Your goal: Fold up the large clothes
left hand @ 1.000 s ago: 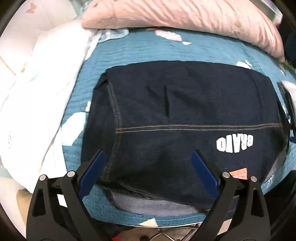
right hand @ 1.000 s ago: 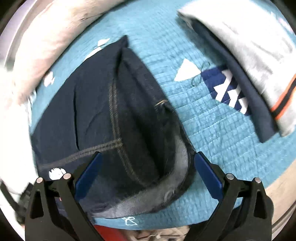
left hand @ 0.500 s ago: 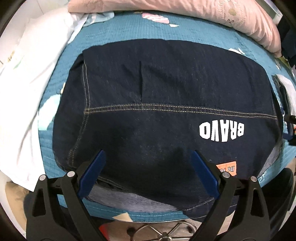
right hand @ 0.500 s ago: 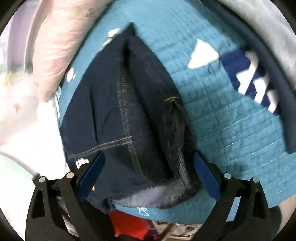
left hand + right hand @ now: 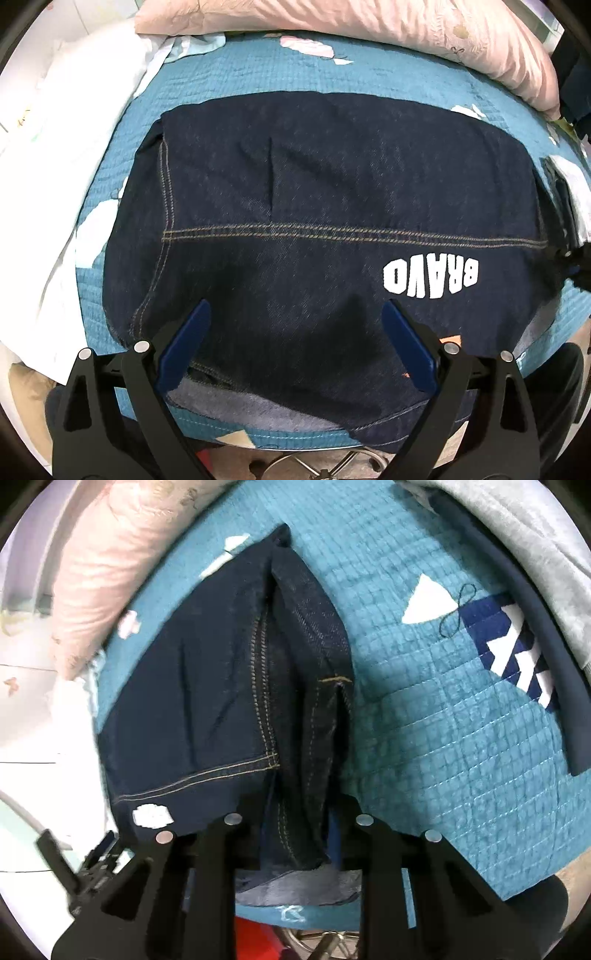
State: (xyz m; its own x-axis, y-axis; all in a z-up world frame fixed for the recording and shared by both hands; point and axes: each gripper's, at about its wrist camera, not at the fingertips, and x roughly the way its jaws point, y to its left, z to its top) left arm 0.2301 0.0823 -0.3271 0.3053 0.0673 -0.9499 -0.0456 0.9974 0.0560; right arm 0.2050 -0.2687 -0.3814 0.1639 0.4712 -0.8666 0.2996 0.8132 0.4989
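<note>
Right gripper (image 5: 295, 834) has just been closing and now pinches the near right edge of the jeans (image 5: 332, 221) spread on the bed (image 5: 240, 74); left gripper (image 5: 295, 339) hangs open above their near edge; a thin bite on those bunched layers could slip on lifting, and with one side unheld the fold may skew

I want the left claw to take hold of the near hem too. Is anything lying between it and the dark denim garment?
Nothing visible. The left claw hangs open right over the denim garment, whose near hem is bare. The right claw has just been closing on its bunched edge.
</note>
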